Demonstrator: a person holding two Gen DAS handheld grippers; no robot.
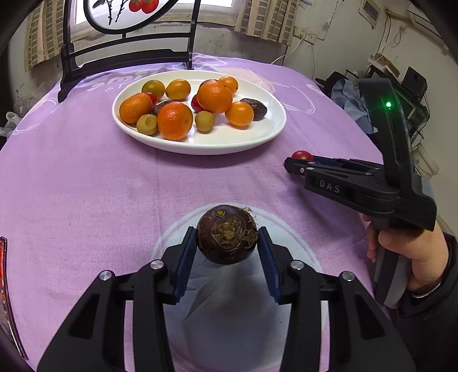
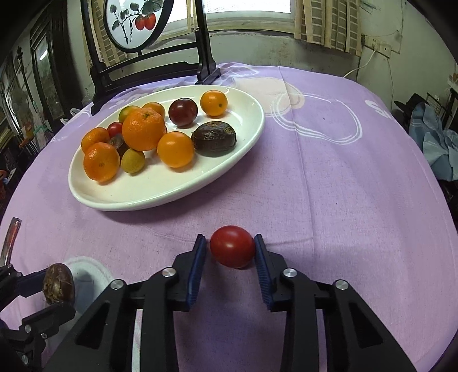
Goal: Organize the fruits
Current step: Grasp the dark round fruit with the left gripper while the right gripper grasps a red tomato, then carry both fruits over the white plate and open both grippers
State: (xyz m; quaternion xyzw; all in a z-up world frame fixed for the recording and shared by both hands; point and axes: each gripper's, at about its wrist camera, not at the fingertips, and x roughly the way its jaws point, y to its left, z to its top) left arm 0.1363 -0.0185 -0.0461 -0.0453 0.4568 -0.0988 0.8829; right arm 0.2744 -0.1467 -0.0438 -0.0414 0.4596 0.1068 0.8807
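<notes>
A white oval plate (image 1: 257, 140) at the back of the table holds several oranges, kumquats, small brown-green fruits, cherry tomatoes and dark water chestnuts. My left gripper (image 1: 227, 237) is shut on a dark brown water chestnut (image 1: 226, 251), held just above the purple cloth; the right wrist view shows that chestnut (image 2: 58, 283) at lower left. My right gripper (image 2: 230, 243) is shut on a red cherry tomato (image 2: 232, 250) in front of the plate (image 2: 143, 200). From the left wrist view, the right gripper (image 1: 294, 163) sits to the right with the tomato (image 1: 302, 155) at its tips.
A purple cloth (image 1: 86, 186) covers the table. A black stand with a round painted panel (image 2: 134, 25) stands behind the plate. A person's hand (image 1: 400, 243) grips the right tool. A red-edged object (image 1: 4, 286) lies at the left edge. Clutter fills the far right.
</notes>
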